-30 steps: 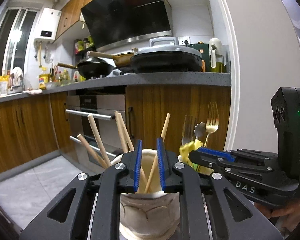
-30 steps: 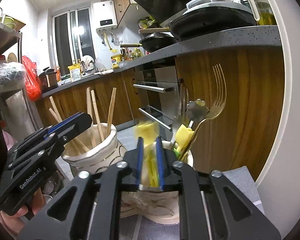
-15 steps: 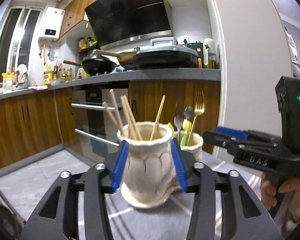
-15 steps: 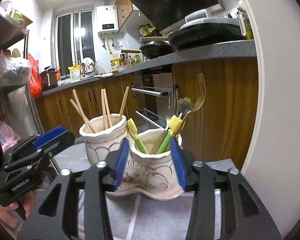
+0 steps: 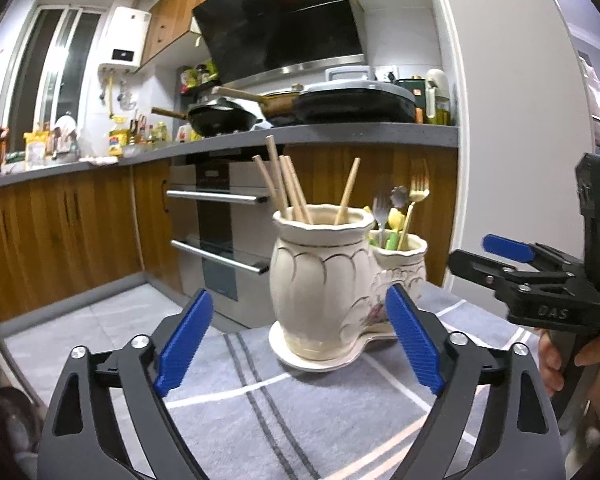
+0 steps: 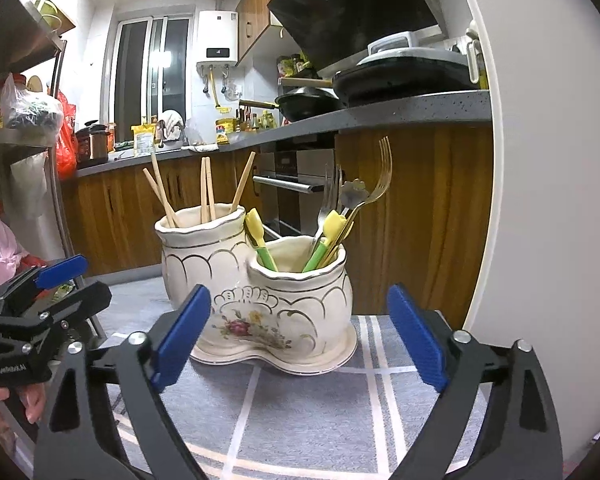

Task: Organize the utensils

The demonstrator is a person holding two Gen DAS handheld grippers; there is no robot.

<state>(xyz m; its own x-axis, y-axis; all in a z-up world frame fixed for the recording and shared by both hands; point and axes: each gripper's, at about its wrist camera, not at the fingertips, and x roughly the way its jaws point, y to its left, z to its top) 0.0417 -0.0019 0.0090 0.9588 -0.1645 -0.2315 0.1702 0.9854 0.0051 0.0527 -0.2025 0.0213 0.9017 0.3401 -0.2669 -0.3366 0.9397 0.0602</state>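
Both grippers, left [image 5: 300,344] and right [image 6: 298,338], are backing away from the holder [image 6: 260,292], jaws now spread wide and empty. Chopsticks [image 6: 206,192] and forks [image 6: 360,196] are standing inside it, so sorting looks finished.

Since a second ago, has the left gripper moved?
Yes. The left gripper backed away from the ceramic utensil holder, which looks smaller now, and its jaws opened wide.

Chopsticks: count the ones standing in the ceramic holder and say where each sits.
5 chopsticks, all in the taller pot: two meeting at its left side, two side by side in the middle, one leaning right. Shorter ones may be hidden inside.
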